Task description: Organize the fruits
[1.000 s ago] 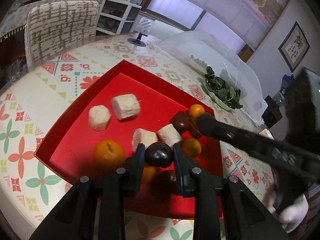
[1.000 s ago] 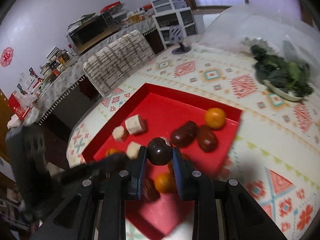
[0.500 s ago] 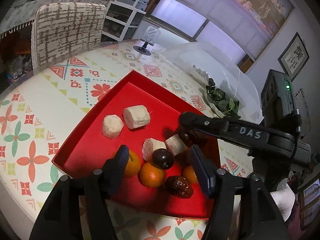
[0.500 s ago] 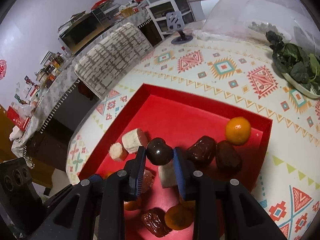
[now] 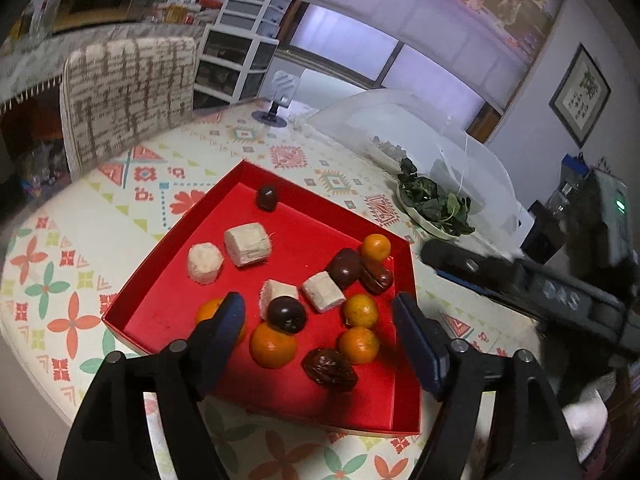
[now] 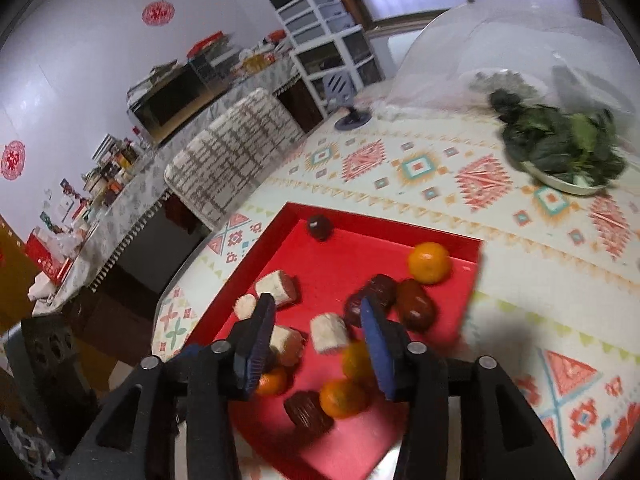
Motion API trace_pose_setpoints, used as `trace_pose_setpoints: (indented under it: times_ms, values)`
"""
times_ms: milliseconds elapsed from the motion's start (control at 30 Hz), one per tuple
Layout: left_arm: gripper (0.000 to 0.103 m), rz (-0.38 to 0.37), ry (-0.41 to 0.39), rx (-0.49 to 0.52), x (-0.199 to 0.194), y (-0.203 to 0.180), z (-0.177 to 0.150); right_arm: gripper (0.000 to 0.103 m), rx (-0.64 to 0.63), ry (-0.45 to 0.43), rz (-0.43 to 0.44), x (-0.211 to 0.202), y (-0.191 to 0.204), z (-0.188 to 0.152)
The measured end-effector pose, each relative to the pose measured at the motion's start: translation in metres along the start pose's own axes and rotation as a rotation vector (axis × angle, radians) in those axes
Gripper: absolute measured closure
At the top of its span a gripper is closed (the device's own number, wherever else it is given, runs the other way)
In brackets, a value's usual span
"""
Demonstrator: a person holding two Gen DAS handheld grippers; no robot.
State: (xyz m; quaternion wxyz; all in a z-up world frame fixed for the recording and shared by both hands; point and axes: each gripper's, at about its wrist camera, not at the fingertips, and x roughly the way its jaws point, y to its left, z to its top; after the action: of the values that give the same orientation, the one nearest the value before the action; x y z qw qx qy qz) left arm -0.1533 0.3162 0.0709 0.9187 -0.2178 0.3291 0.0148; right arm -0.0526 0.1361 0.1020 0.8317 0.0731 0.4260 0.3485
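Both grippers hang over the red tray (image 5: 168, 280) with nothing held. The left gripper (image 5: 320, 332) has its fingers spread wide above the near part of the tray; the right gripper (image 6: 320, 332) is likewise parted. One dark round fruit (image 5: 267, 197) sits alone in the tray's far corner. Oranges (image 5: 273, 345), white chunks (image 5: 247, 239) and more dark fruit (image 5: 286, 314) lie scattered toward the near side. A plate of greens (image 5: 434, 205) stands on the counter (image 5: 80, 216) beyond the tray.
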Motion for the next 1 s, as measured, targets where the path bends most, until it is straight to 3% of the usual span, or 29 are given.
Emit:
trace_pose_setpoints:
  times_ms: [100, 167, 367, 633, 767, 1000]
  values:
    - [0.023, 0.066, -0.028, 0.067, -0.002, -0.024, -0.005, 0.051, -0.002, -0.036, -0.06, -0.025, -0.012, -0.017]
    - [0.015, 0.12, -0.055, 0.109, -0.003, -0.04, -0.01, 0.051, -0.003, -0.065, -0.119, -0.045, -0.021, -0.032]
    - [0.003, 0.232, -0.123, 0.19, -0.002, -0.091, -0.027, 0.043, -0.01, -0.145, -0.267, -0.089, -0.045, -0.07]
    - [0.003, 0.226, -0.097, 0.238, 0.01, -0.137, -0.043, 0.04, 0.0, -0.159, -0.362, -0.122, -0.074, -0.104]
    - [0.003, 0.23, -0.079, 0.258, 0.014, -0.151, -0.05, 0.034, 0.0, -0.165, -0.366, -0.129, -0.079, -0.112]
    - [0.003, 0.236, -0.045, 0.278, 0.019, -0.159, -0.057, 0.034, 0.017, -0.142, -0.342, -0.126, -0.087, -0.122]
